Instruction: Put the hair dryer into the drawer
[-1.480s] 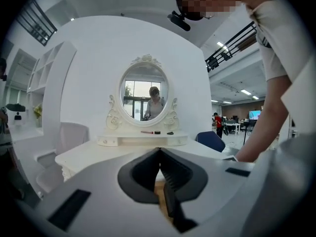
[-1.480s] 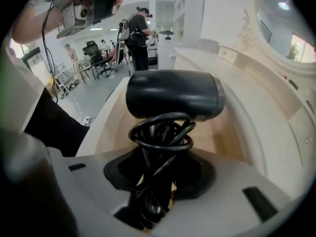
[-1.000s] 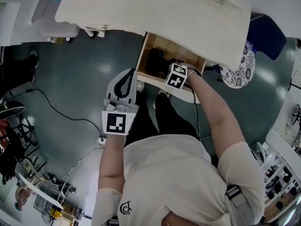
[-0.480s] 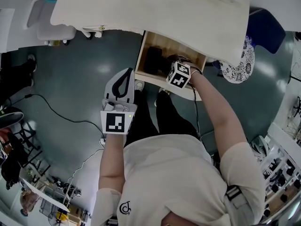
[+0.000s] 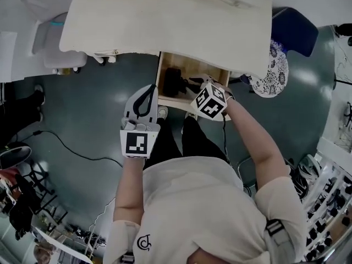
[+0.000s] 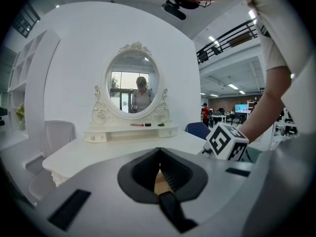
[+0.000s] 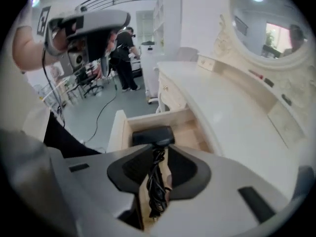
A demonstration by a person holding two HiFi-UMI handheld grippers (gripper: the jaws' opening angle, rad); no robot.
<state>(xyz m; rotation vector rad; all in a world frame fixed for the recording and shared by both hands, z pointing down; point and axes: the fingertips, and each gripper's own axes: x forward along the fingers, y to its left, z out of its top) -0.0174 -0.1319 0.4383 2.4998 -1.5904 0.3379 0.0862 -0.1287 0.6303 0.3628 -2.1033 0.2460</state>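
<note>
The dryer (image 7: 152,135) lies inside the open drawer (image 7: 117,130) under the white desk (image 7: 232,117), its black body across the drawer floor near the far end. The right gripper (image 7: 158,154) hangs over the drawer's near edge with its jaws closed on the cord (image 7: 156,191), a bunched black bundle that runs from the dryer up between the jaws. The left gripper (image 6: 159,164) is held off to the side, in front of the desk, jaws closed on nothing.

The dryer looks like a hard, smooth plastic shell, probably with most of its weight in the barrel. A grip on the rounded body could slip, so the narrower handle seems the safer hold if it has to be shifted. The cord is the opposite: soft, springy and light. It gives the jaws plenty to bite on, but lifting by it would likely let the body swing and strain the joint where the cord enters. Loose loops may also spring over the drawer's front edge, so the bundle probably wants to be laid low beside the body, clear of the rim.
</note>
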